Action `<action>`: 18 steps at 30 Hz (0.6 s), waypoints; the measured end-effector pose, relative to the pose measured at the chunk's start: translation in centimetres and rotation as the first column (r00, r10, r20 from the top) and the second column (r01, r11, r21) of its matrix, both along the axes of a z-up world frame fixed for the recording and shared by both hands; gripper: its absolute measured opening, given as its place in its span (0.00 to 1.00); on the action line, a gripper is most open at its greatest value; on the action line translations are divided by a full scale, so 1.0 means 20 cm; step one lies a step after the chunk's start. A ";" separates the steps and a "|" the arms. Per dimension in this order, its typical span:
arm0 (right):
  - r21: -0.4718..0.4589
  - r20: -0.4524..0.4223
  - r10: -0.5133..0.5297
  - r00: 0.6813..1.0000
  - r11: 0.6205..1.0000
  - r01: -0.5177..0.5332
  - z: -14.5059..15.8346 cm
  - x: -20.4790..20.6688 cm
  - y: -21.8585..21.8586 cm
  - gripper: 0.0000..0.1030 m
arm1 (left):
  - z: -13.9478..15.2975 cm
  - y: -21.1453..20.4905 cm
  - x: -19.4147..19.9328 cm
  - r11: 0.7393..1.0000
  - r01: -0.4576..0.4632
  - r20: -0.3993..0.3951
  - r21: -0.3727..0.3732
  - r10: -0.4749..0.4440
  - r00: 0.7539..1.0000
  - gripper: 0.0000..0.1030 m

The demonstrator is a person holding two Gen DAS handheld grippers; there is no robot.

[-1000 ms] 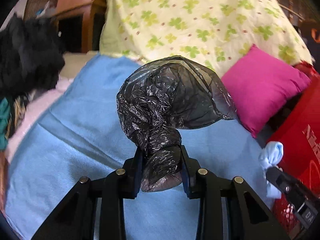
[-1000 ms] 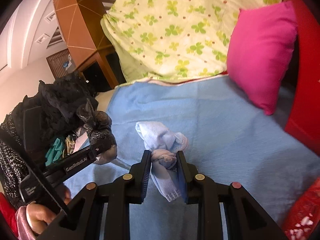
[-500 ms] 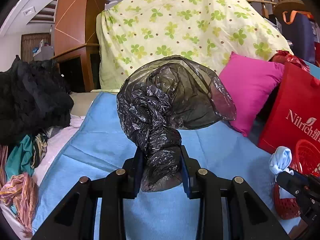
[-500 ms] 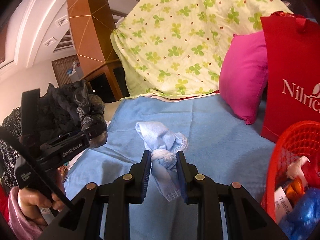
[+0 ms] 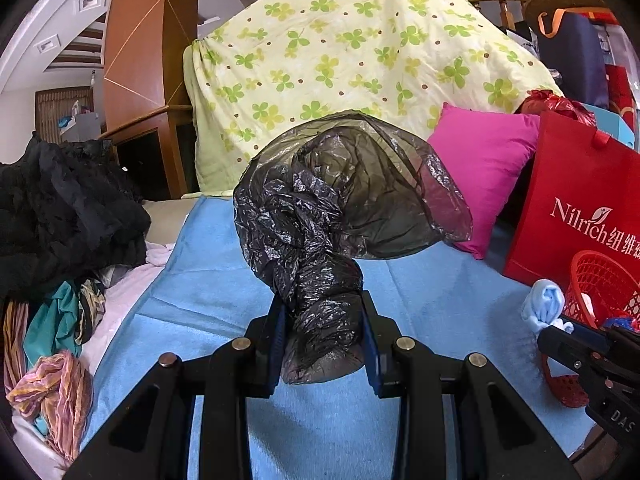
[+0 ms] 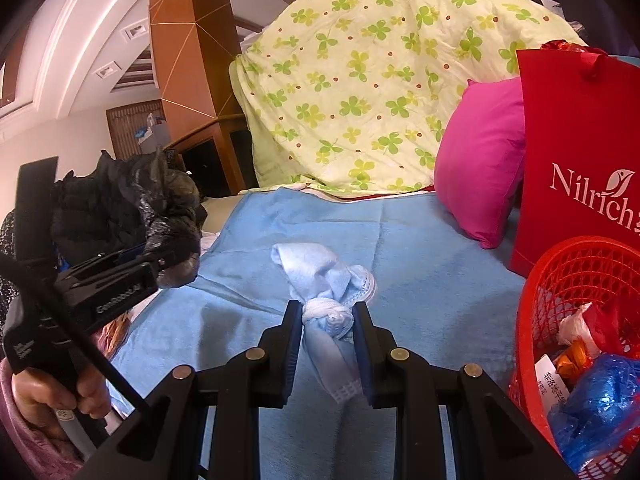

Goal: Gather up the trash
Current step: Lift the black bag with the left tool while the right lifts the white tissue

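Up front in the left view, the left claw (image 5: 323, 334) clenches a crumpled bag (image 5: 320, 240) above the bed (image 5: 224, 292), ready for binning. Rightward, the right claw (image 6: 326, 330) clenches a mask (image 6: 324, 280) just beside the basket (image 6: 560, 280), likely its destination.

Black claws (image 5: 323, 344), pink sleeve (image 6: 24, 440)

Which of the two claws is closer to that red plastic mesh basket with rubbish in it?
The right claw, shut on a knotted pale blue face mask, sits just beside the red plastic mesh basket. The left claw, holding a crumpled black plastic bag, is farther off on the other side.
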State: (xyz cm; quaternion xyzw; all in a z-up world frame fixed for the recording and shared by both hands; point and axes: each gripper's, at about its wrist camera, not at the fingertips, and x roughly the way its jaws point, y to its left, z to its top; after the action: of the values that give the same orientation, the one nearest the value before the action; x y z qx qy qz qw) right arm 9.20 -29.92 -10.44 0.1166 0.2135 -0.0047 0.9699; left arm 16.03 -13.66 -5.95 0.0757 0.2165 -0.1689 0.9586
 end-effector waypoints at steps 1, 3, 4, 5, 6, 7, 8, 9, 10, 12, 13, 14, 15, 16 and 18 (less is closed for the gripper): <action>-0.005 0.000 -0.001 1.000 1.000 0.001 0.00 0.00 0.00 0.26 | 0.00 0.01 -0.01 1.000 -0.001 0.002 -0.002 0.001 1.000 0.34; -0.015 -0.001 0.003 1.000 1.000 -0.003 0.00 0.00 0.01 0.26 | 0.00 0.01 -0.02 1.000 -0.005 0.007 0.001 0.005 1.000 0.34; -0.023 -0.003 0.002 1.000 1.000 -0.002 0.00 0.00 0.01 0.26 | -0.01 0.02 -0.03 1.000 -0.006 0.007 0.004 0.006 1.000 0.34; -0.029 -0.006 0.002 1.000 1.000 -0.003 0.00 0.00 0.02 0.26 | -0.01 0.02 -0.03 1.000 -0.009 0.007 0.006 0.009 1.000 0.34; -0.032 -0.010 0.004 1.000 0.999 -0.004 0.00 0.00 0.02 0.26 | -0.01 0.01 -0.04 1.000 -0.011 0.007 0.008 0.011 1.000 0.34; -0.033 -0.012 0.004 1.000 0.999 -0.004 -0.01 0.00 0.02 0.26 | -0.02 0.01 -0.05 1.000 -0.012 0.006 0.009 0.012 1.000 0.34; -0.033 -0.015 0.003 1.000 0.999 -0.003 -0.01 0.00 0.01 0.26 | -0.02 0.01 -0.05 1.000 -0.013 0.005 0.010 0.013 1.000 0.34; -0.033 -0.017 0.001 1.000 0.999 -0.002 -0.01 0.01 0.01 0.26 | -0.02 0.01 -0.05 1.000 -0.014 0.004 0.010 0.014 1.000 0.34; -0.031 -0.019 0.000 1.000 1.000 0.000 -0.01 0.01 0.01 0.26 | -0.02 -0.01 -0.06 1.000 -0.018 0.004 0.012 0.018 1.000 0.34; -0.027 -0.021 -0.004 1.000 1.000 0.003 -0.01 0.01 0.00 0.26 | -0.02 -0.01 -0.06 1.000 -0.022 0.006 0.015 0.022 1.000 0.34; -0.027 -0.022 -0.005 1.000 1.000 0.004 -0.01 0.01 0.01 0.26 | -0.02 -0.02 -0.07 1.000 -0.022 0.007 0.015 0.022 1.000 0.34; -0.027 -0.022 -0.004 1.000 1.000 0.003 -0.01 0.01 0.01 0.26 | -0.02 -0.02 -0.07 1.000 -0.021 0.007 0.015 0.021 1.000 0.34; -0.028 -0.021 -0.002 1.000 1.000 0.002 -0.01 0.01 0.01 0.26 | -0.02 -0.02 -0.07 1.000 -0.022 0.007 0.017 0.022 1.000 0.34; -0.028 -0.021 0.001 1.000 1.000 -0.001 -0.01 0.01 0.01 0.26 | -0.02 -0.03 -0.07 0.999 -0.023 0.009 0.022 0.023 1.000 0.34; -0.029 -0.022 0.004 1.000 1.000 -0.005 -0.02 0.01 0.01 0.26 | -0.02 -0.04 -0.07 0.999 -0.025 0.013 0.034 0.025 1.000 0.34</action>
State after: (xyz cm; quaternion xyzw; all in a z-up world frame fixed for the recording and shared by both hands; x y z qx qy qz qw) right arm 9.44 -29.72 -10.78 0.1020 0.2242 -0.0069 0.9692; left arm 14.63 -14.44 -6.41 0.0903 0.2144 -0.1528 0.9605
